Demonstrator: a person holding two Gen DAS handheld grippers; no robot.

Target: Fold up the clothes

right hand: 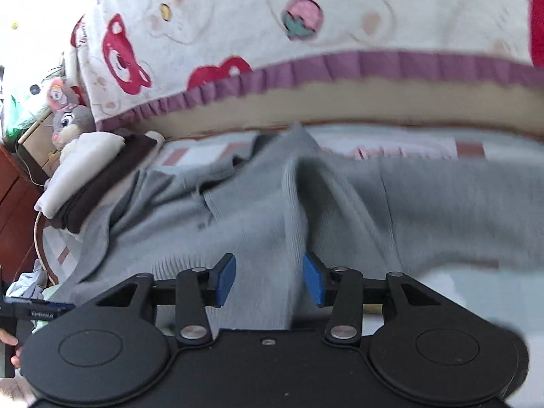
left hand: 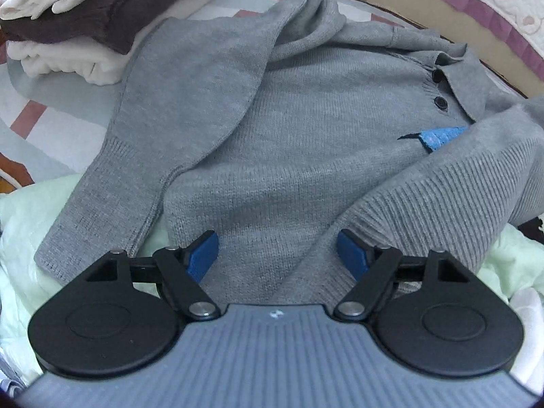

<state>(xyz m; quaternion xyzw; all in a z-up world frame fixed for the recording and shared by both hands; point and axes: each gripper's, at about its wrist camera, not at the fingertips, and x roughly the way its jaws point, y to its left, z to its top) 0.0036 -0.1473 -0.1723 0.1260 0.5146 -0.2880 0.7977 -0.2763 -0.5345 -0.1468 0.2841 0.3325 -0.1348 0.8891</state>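
Observation:
A grey knit polo sweater [left hand: 289, 129] lies front-up on the bed, with two dark buttons and a blue patch [left hand: 438, 137] on the chest. Its left sleeve [left hand: 163, 129] is folded down along the body. Its right sleeve cuff [left hand: 442, 200] lies across the lower right. My left gripper [left hand: 277, 255] is open, its blue pads either side of the sweater's hem. In the right wrist view the sweater [right hand: 238, 204] is blurred, and a raised fold of it [right hand: 289, 272] runs between the open jaws of my right gripper [right hand: 268, 278].
A stack of folded white and dark brown clothes [left hand: 85, 10] sits at the far left, also in the right wrist view [right hand: 91, 176]. A pale green blanket [left hand: 30, 224] lies under the near edge. A strawberry-print quilt [right hand: 306, 34] rises behind. Stuffed toys [right hand: 68, 115] sit at the left.

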